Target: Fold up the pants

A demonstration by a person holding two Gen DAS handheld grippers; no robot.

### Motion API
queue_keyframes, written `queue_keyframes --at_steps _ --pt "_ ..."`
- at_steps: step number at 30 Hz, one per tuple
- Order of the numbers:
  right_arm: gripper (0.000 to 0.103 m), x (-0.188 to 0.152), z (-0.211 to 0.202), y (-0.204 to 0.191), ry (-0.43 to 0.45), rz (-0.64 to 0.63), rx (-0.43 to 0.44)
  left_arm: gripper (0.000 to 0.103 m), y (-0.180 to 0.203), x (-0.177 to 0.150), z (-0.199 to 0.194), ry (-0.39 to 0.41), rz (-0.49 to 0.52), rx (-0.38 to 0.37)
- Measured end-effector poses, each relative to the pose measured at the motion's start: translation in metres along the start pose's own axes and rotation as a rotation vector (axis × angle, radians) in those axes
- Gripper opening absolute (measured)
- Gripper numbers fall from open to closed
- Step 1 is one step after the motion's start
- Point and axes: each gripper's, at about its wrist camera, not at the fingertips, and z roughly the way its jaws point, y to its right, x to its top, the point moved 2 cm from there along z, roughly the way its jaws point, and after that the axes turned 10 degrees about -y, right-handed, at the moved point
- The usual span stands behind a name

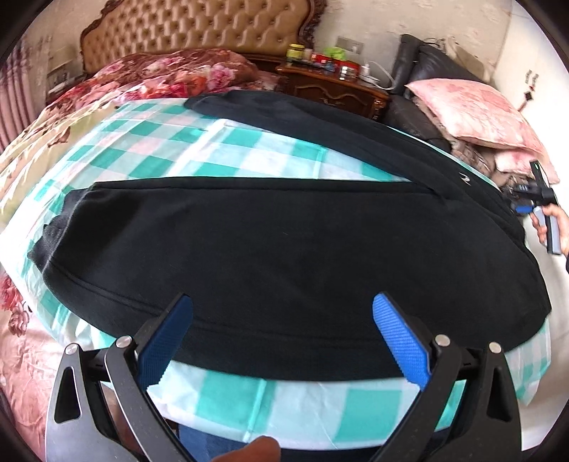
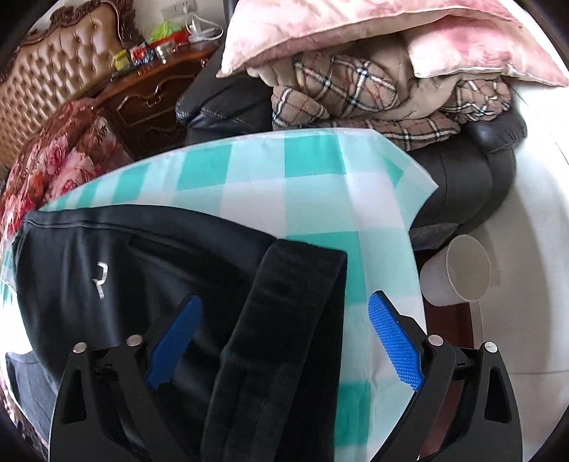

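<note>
Here the left gripper [image 1: 282, 332] hovers low over the near leg of the black pants [image 1: 284, 248], its blue fingers [image 1: 400, 341] wide apart and holding nothing, apparently lined up to take the near hem edge. The pants lie spread flat on a bench under a teal checked cloth [image 1: 227, 149], legs parted in a V, which leaves each leg free to be lifted onto the other. The right gripper [image 2: 281, 341] sits over the waistband [image 2: 284, 320] at the bench's right end, fingers [image 2: 394, 344] likewise apart, straddling the band without gripping it, probably so both ends can be lifted together. Beyond the cloth's corner a white cup [image 2: 458, 270] lies tipped, well clear of the fold. Farther back stand a nightstand [image 1: 330, 89] and a bed with a tufted headboard [image 1: 199, 32].
</note>
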Motion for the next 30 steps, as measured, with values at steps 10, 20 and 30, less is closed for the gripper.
queue_keyframes --at_steps 10,20,30 --pt "0.026 0.012 0.0 -0.013 0.055 -0.09 -0.041 0.101 -0.009 0.028 0.001 0.026 -0.027 0.042" --pt "0.006 -0.047 -0.104 -0.056 0.381 -0.233 -0.043 0.101 0.016 0.072 -0.002 0.09 0.007 -0.029" --pt "0.006 -0.205 -0.158 -0.118 0.512 -0.438 0.086 0.1 0.043 0.152 0.027 0.045 -0.058 -0.264"
